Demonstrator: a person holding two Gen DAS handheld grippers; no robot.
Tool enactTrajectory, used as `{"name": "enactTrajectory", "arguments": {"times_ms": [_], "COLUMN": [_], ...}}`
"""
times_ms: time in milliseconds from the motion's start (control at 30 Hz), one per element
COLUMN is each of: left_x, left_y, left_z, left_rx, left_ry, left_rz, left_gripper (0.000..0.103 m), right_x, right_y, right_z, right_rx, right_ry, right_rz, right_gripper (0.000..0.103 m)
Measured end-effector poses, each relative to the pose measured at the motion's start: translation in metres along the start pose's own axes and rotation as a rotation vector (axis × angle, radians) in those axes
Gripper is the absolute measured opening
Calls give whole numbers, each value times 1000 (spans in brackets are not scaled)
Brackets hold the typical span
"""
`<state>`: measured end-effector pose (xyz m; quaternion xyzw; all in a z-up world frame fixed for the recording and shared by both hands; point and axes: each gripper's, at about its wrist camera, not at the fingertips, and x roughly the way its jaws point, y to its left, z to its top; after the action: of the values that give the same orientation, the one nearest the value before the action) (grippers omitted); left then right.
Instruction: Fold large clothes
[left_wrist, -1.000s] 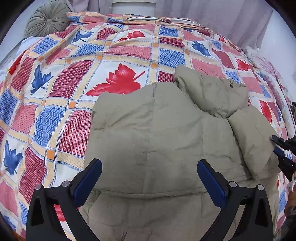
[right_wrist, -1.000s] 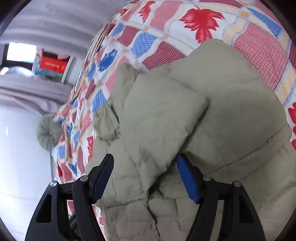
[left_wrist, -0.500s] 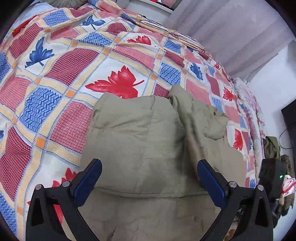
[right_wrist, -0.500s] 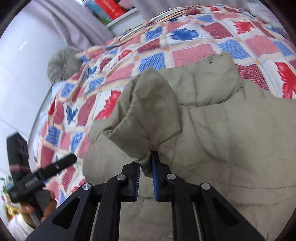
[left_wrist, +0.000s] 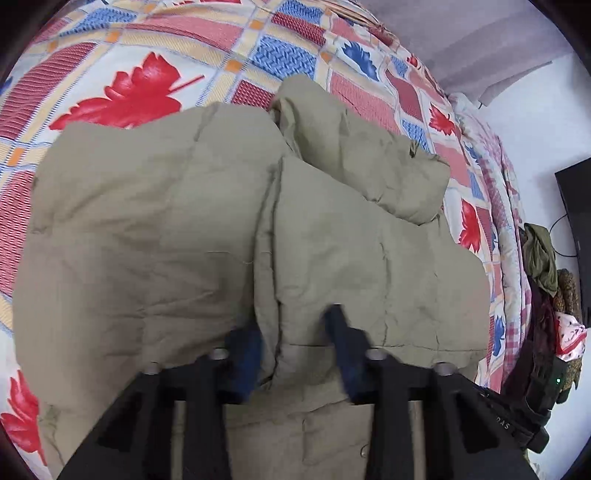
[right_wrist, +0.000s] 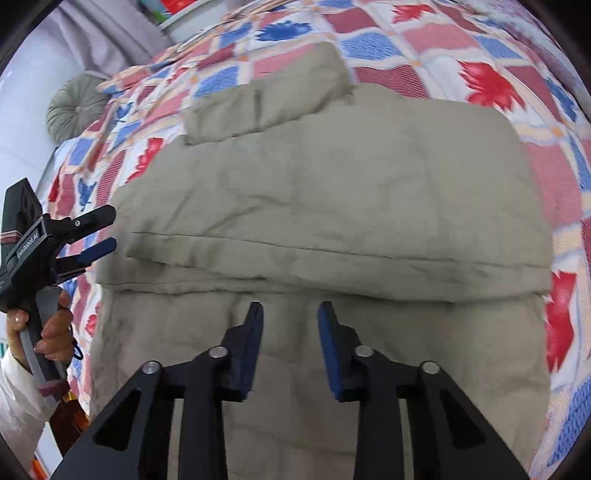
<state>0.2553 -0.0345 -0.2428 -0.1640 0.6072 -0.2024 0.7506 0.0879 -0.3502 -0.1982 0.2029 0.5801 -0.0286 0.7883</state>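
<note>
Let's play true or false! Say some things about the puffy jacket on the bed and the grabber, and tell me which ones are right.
1. The puffy jacket is khaki green. True.
2. The bedspread has red and blue leaves on it. True.
3. The right gripper is pinching the jacket. False: its jaws have just been opening and stand apart over the jacket, with nothing between them.
4. The round cushion is bright yellow. False: it is grey-green.
</note>
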Motion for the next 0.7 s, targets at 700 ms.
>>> {"name": "enactTrajectory", "arguments": {"times_ms": [700], "left_x": [-33], "left_y": [5], "left_z": [-33], "left_rx": [96], "left_ry": [-59], "left_rz": [205], "left_gripper": [11], "right_x": [6], "right_y": [-122], "right_z": [12], "right_rx": [269], "right_ry": [-93], "right_rz": [-215], "right_gripper": [23]}}
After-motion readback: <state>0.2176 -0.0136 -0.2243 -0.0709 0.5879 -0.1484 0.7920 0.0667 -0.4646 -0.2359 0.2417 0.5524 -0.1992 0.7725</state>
